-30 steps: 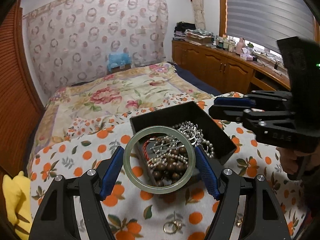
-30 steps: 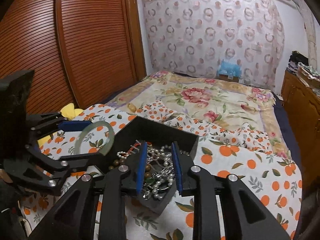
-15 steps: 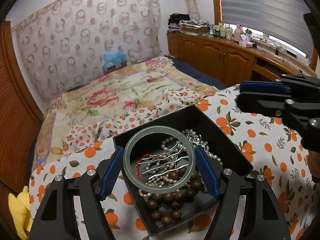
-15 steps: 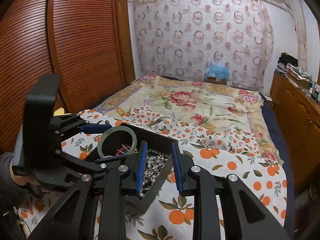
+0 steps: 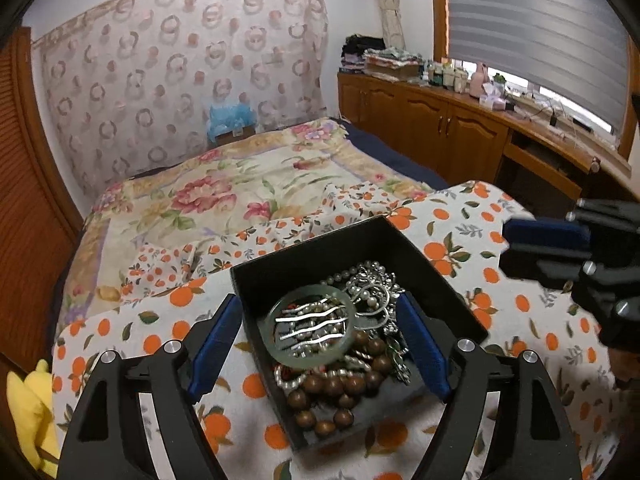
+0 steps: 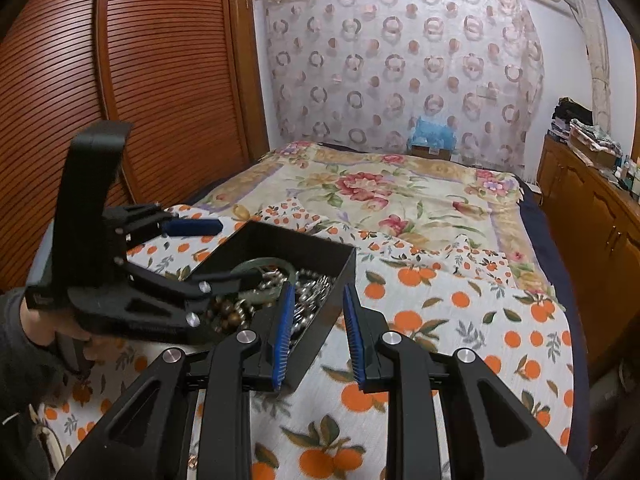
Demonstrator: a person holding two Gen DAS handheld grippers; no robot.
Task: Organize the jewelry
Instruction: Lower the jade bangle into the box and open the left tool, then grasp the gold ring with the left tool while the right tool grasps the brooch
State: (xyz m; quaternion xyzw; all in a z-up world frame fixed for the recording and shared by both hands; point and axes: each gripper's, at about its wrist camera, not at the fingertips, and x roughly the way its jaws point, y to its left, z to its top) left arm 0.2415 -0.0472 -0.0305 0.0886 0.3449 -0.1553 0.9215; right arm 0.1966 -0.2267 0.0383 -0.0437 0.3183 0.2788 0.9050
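The black box (image 5: pixel 436 280) is sat on the orange-print cloth (image 5: pixel 472 240), one corner pointed at the far end of the bed, with bare cloth on all sides. It's packed with jewelry: brown wooden beads (image 5: pixel 332 392), pearl strands and silver chains (image 5: pixel 372 284). The green bangle (image 5: pixel 310 326) is laid nearly flat on top of the pile, toward the box's left wall, with wavy silver hairpins (image 5: pixel 312 322) seen through its hole. The left gripper (image 5: pixel 316 346) is spread wide, pads kept clear of the bangle on both sides, nothing gripped. The right gripper (image 6: pixel 318 334) is parted a little over the box's near right wall, and nothing is pinched there either.
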